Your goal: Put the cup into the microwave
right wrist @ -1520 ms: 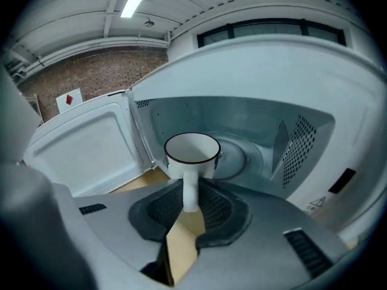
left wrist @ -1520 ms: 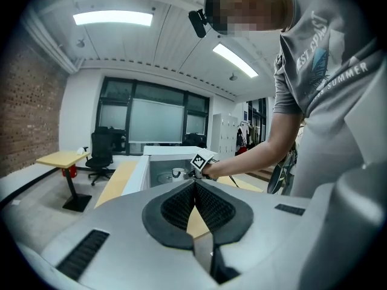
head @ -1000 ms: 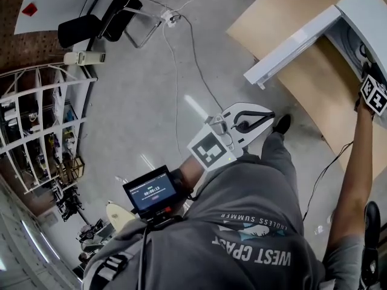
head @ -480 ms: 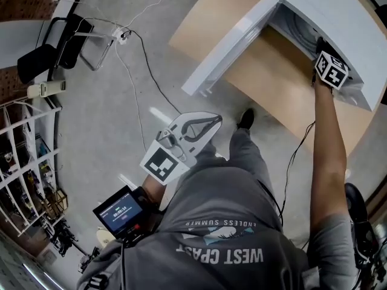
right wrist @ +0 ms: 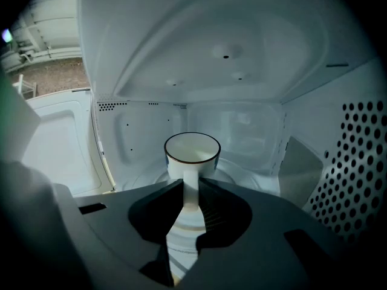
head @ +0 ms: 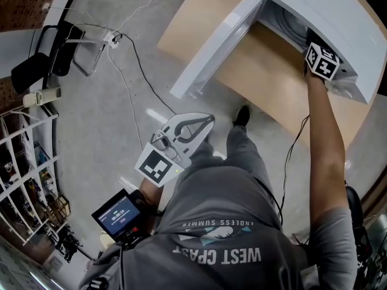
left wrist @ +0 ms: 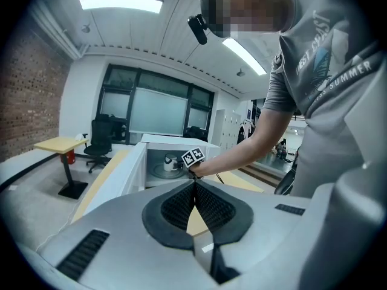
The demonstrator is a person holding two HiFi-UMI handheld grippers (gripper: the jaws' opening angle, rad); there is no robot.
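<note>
The white cup [right wrist: 192,151] with a dark rim hangs inside the white microwave [head: 329,17], over its glass turntable [right wrist: 151,174]. My right gripper [right wrist: 188,189] is shut on the cup's handle. In the head view only its marker cube [head: 320,61] shows at the cavity's mouth. The microwave's door [head: 211,47] stands wide open to the left. My left gripper [head: 207,121] is held low in front of my body, away from the microwave, shut and empty. From the left gripper view the cup [left wrist: 171,163] shows inside the microwave [left wrist: 175,147].
The microwave sits on a light wooden table [head: 266,71]. A perforated wall [right wrist: 357,156] closes the cavity's right side. A cable [head: 136,65] runs over the grey floor, with a black chair [head: 51,56] and a white rack [head: 24,162] at the left.
The head view has swung toward the microwave. My right gripper has edged a little deeper into the cavity with the cup. The left gripper has kept still.
</note>
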